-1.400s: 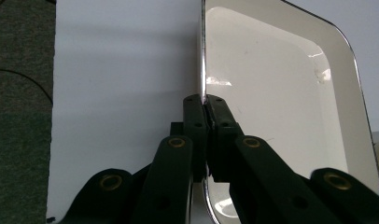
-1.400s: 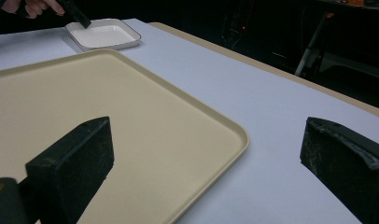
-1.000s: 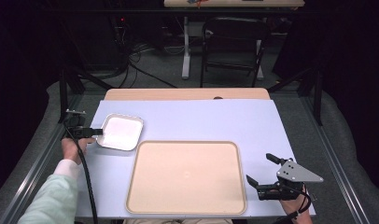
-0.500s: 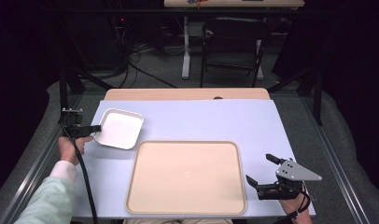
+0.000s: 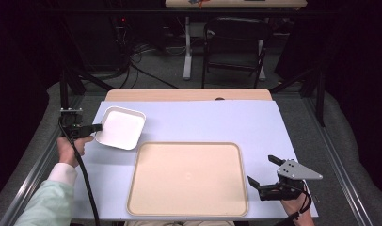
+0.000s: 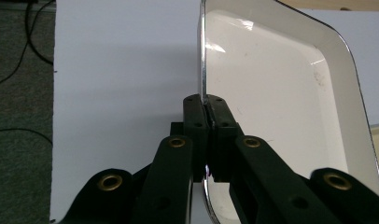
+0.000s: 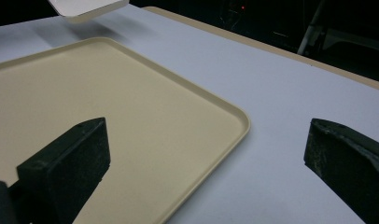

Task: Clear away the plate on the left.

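Left gripper: my jaws are clamped on the rim of the white dish, one inside the wall, one outside; in the left gripper view the pinch sits at on the dish's near edge
White dish: over the far-left part of the blue mat; in the right gripper view its corner hangs clear of the mat with a shadow beneath, so it looks lifted and slightly tilted
Right gripper: my jaws stand wide apart and grip nothing; low at the near-right corner of the mat, just beside the tray's right edge
Tray: beige, flat on the mat, near centre; its near edge runs close to the table's near edge
Edges: the dish's near-right corner is close to the tray's far-left corner, and I cannot tell from above whether they overlap; in the right gripper view the tray rim passes between my two jaws
Open room: bare mat to the right of the dish and beyond the tray, out to the wooden strip at the far edge
Cut off: the dish's far end leaves the top of the left gripper view; faint specks on its floor, too small to identify
Hidden: my jaw links cover the dish's near rim
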`<state>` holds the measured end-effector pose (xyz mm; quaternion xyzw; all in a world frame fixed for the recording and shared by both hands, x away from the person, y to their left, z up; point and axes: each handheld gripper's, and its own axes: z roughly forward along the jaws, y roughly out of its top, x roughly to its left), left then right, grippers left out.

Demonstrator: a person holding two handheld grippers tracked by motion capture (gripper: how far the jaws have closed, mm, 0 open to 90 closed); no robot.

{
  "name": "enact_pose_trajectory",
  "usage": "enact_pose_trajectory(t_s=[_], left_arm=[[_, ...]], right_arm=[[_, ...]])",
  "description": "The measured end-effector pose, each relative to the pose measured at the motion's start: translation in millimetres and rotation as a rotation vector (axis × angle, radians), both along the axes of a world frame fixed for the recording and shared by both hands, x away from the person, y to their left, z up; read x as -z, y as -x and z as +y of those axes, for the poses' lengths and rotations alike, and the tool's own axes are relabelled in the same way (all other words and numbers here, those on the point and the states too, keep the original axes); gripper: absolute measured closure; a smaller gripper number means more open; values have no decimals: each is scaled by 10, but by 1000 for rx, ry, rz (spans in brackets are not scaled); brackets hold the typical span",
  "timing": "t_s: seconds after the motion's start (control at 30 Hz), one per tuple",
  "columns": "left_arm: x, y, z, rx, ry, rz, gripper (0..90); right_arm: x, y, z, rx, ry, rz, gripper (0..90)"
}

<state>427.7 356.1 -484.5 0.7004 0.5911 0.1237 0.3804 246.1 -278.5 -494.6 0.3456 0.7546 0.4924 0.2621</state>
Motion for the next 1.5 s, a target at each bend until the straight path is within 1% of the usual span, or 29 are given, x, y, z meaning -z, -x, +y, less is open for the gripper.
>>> enact_pose_trajectory(t_s=[0.1, 0.17, 0.23, 0.3, 0.33, 0.37, 0.4, 0.43, 0.47, 0.57, 0.6, 0.63, 0.67, 0.73, 0.8, 0.87, 0.9, 0.93, 1.0, 1.03, 1.17, 1.33, 1.37, 1.4, 1.5], left_arm=[[-15, 10, -21, 9, 3, -10, 882], [-23, 19, -39, 10, 17, -26, 882], [-32, 27, -67, 16, 21, -35, 883], [-49, 39, -103, 24, 27, -45, 883], [-73, 56, -145, 39, 28, -53, 883], [-73, 56, -145, 39, 28, -53, 883], [-98, 79, -186, 48, 31, -66, 883], [-98, 79, -186, 48, 31, -66, 883], [-130, 122, -236, 59, 41, -82, 883], [-151, 160, -277, 66, 45, -94, 883], [-172, 193, -319, 85, 48, -102, 883], [-172, 193, -319, 85, 48, -102, 883], [-181, 208, -339, 100, 55, -105, 883], [-188, 234, -379, 106, 58, -117, 883], [-193, 251, -420, 122, 62, -120, 883], [-199, 280, -473, 131, 66, -131, 883], [-199, 280, -473, 131, 66, -131, 883], [-199, 290, -497, 138, 75, -134, 883], [-206, 319, -559, 155, 74, -142, 883], [-206, 319, -559, 155, 74, -142, 883], [-226, 359, -651, 173, 78, -163, 883], [-236, 414, -763, 197, 83, -180, 883], [-236, 414, -763, 197, 83, -180, 882], [-232, 438, -799, 210, 88, -183, 883], [-235, 461, -838, 216, 86, -185, 883]], right_arm=[[4, -7, 2, 1, 5, 9, 0], [7, -13, 1, 0, 6, 13, 0], [13, -23, 5, -1, 8, 29, 0], [18, -28, 12, -2, 14, 33, 0], [16, -29, 15, 0, 13, 36, 0], [16, -29, 15, 0, 13, 36, 0], [14, -32, 20, 4, 15, 43, 0], [14, -32, 20, 4, 15, 43, 0], [9, -37, 23, 6, 6, 51, 0], [3, -43, 27, 10, 4, 58, 0], [-2, -41, 35, 11, 5, 66, 0], [-2, -41, 35, 11, 5, 66, 0], [-7, -43, 40, 14, 4, 70, 0], [-10, -44, 42, 16, 5, 73, 0], [-14, -50, 50, 23, 6, 77, 0], [-24, -59, 67, 26, 3, 91, 0], [-24, -59, 67, 26, 3, 91, 0], [-27, -63, 73, 26, 3, 94, 0], [-40, -78, 94, 31, 1, 102, 0], [-40, -78, 94, 31, 1, 102, 0], [-48, -88, 104, 37, -3, 109, 0], [-58, -101, 125, 35, -4, 119, 0], [-58, -104, 134, 36, -2, 121, 0], [-58, -109, 145, 33, -6, 126, 0], [-64, -118, 169, 28, -6, 131, 0]])
